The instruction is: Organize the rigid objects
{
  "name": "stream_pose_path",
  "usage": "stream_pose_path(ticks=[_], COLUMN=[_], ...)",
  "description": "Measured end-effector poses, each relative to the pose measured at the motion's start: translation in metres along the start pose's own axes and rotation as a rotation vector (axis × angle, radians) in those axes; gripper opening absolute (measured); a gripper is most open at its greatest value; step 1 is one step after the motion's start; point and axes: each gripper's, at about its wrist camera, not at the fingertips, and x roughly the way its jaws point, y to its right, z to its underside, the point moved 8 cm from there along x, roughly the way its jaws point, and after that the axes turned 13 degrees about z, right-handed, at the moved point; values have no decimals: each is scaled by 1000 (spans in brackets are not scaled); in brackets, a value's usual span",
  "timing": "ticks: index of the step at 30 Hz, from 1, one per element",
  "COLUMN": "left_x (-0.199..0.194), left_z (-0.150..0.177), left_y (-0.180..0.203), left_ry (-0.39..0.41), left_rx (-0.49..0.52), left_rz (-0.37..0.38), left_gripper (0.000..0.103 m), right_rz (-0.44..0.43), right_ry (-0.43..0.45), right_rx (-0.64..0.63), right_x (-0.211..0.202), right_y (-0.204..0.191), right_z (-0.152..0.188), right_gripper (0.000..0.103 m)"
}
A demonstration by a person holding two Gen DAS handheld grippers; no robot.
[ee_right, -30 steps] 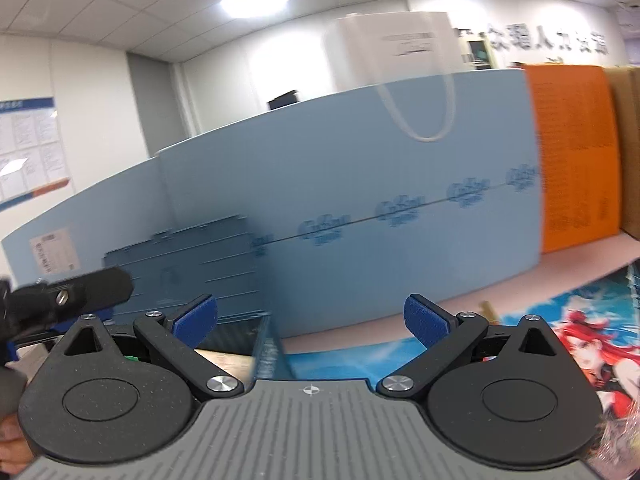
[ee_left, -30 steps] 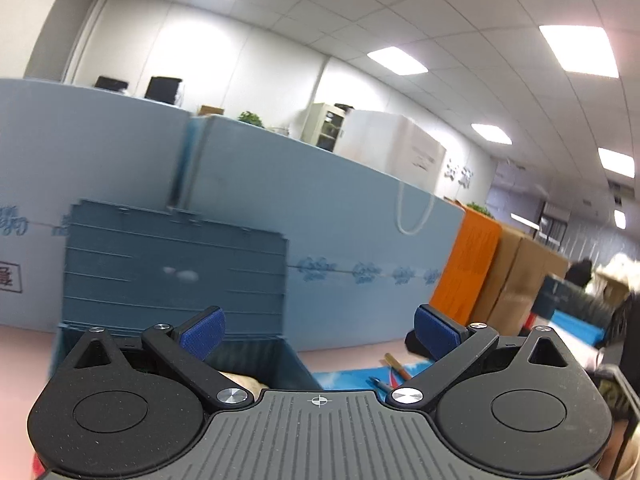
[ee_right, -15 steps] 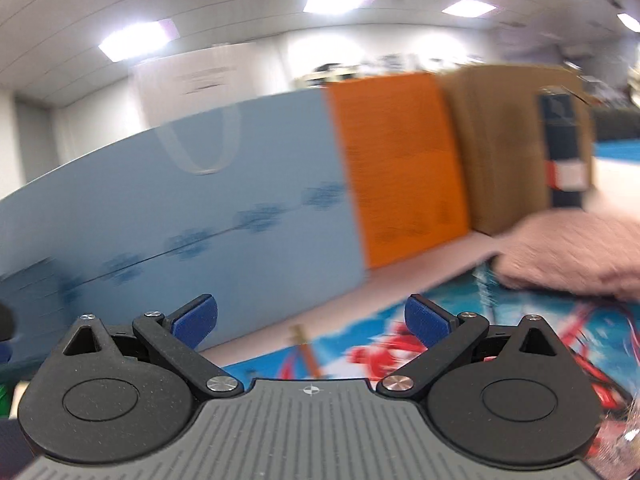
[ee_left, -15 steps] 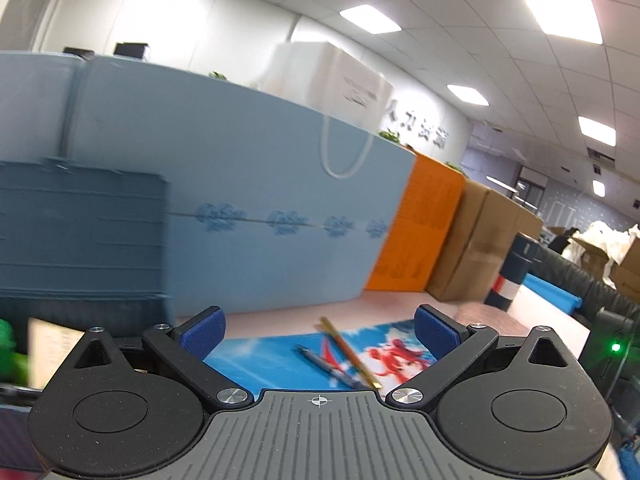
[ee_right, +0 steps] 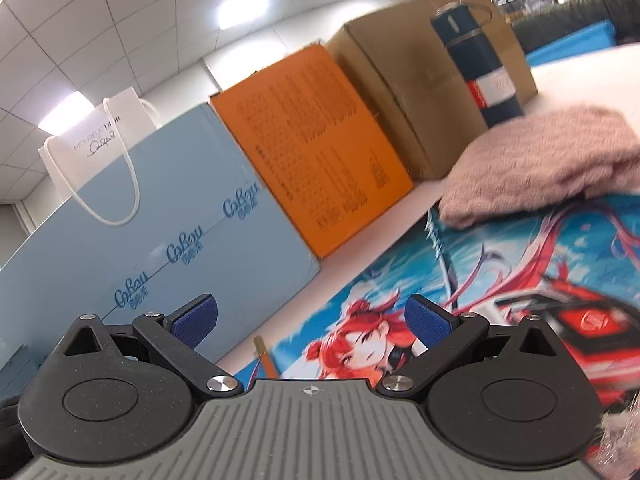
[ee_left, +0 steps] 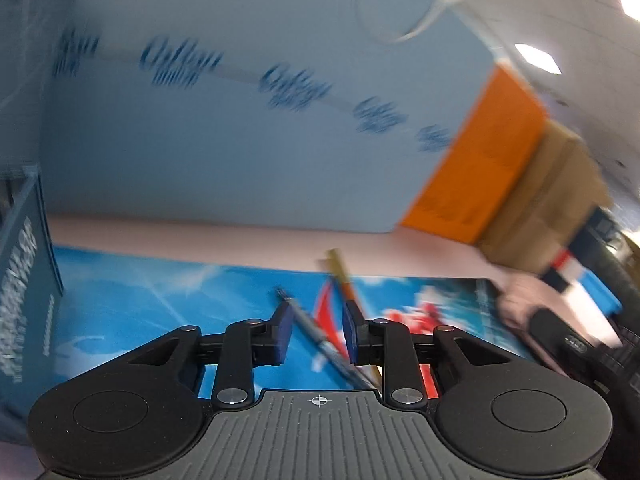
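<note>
Left wrist view: our left tongs (ee_left: pixel 316 334) are closing around a pen (ee_left: pixel 320 340) on the surface; our right tongs (ee_right: pixel 311 322) stand apart, empty.

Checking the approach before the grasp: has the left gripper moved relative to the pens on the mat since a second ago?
Yes. The left gripper has come forward and down over the mat; the grey pen now lies between its closing jaws, untouched.

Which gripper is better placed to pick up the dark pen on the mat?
Left. The left gripper is closing with the dark pen between its pads; the right gripper stands open over bare mat.
</note>
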Motion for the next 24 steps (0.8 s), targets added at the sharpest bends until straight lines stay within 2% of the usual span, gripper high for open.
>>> stream_pose_path(ticks=[4,12,17,20,24], left_x=[23,43,54,61,62], left_z=[4,4,1,1,3], left_y=[-6,-3,5,11,13], left_ry=[-41,-65,-89,-107,-112], left_rx=[-3,11,61,134,190], left_rz=[-50,-107,-143,-179,-192], left_gripper=[24,26,28,27,24], right_rz=[-5,-10,4,10,86], right_ry=[-22,-47,-46,-54,-78], right_rx=[2,26,14,7,-90], right_x=[2,5,5,6,12], right_y=[-1,1,1,2,2], right_z=[3,5,6,7,12], right_gripper=[101,101,101,101,101])
